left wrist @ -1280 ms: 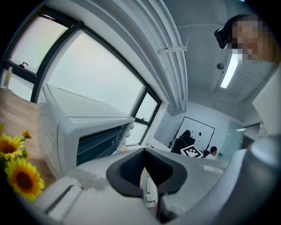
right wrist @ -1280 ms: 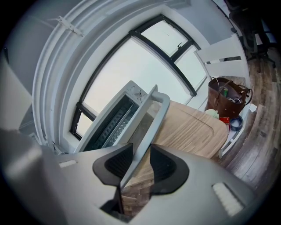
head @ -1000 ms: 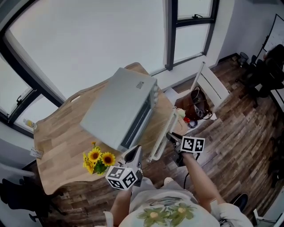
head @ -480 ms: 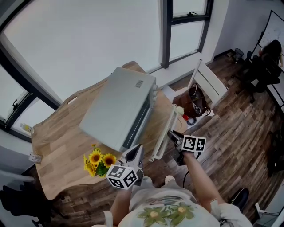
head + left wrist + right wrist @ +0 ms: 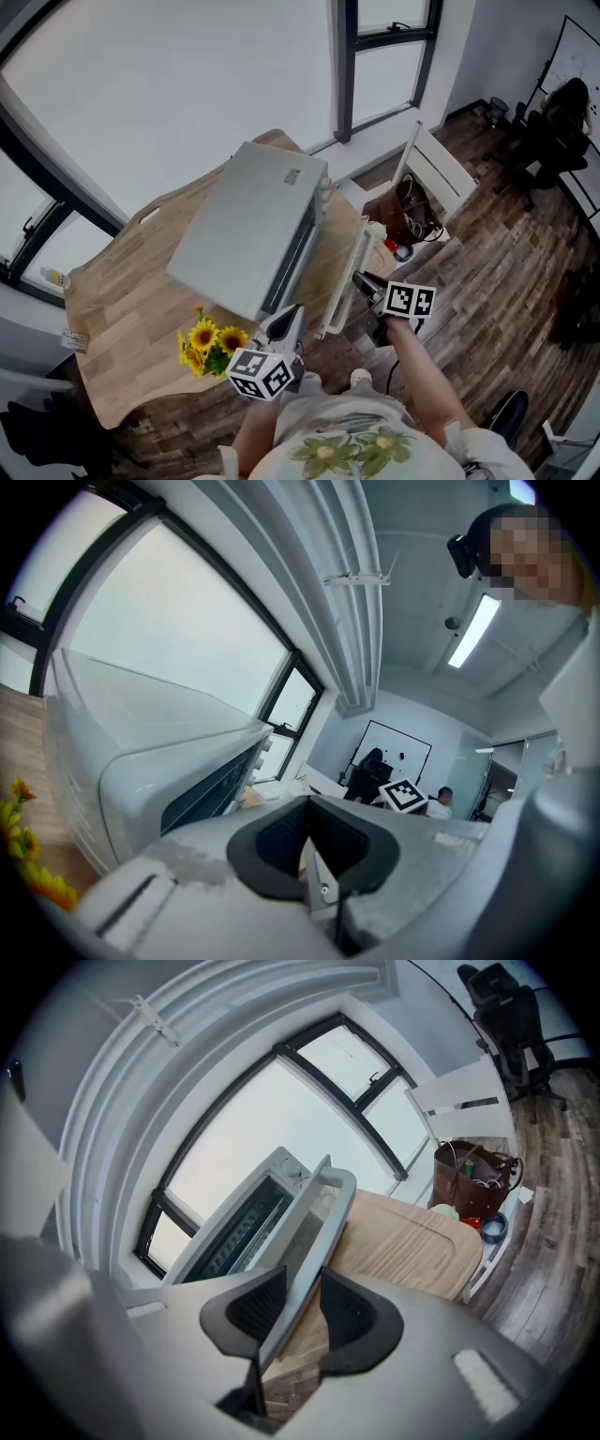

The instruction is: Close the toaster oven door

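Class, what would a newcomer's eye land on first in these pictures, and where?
A silver toaster oven dominates the wooden table, its door partly open toward the person. The right gripper has its jaws closed on the door's edge; yellow sunflowers stand at the table's near edge, by the shut left gripper.

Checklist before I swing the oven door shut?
1. Right gripper on handle: ok, jaws pinch it.
2. Door open, nothing sticking out of the oven mouth: ok.
3. Left gripper clear of door: ok, shut and empty, off to the side.
4. Sunflowers out of the door's swing: ok.
5. Oven will stay put on table when pushed: cannot tell.
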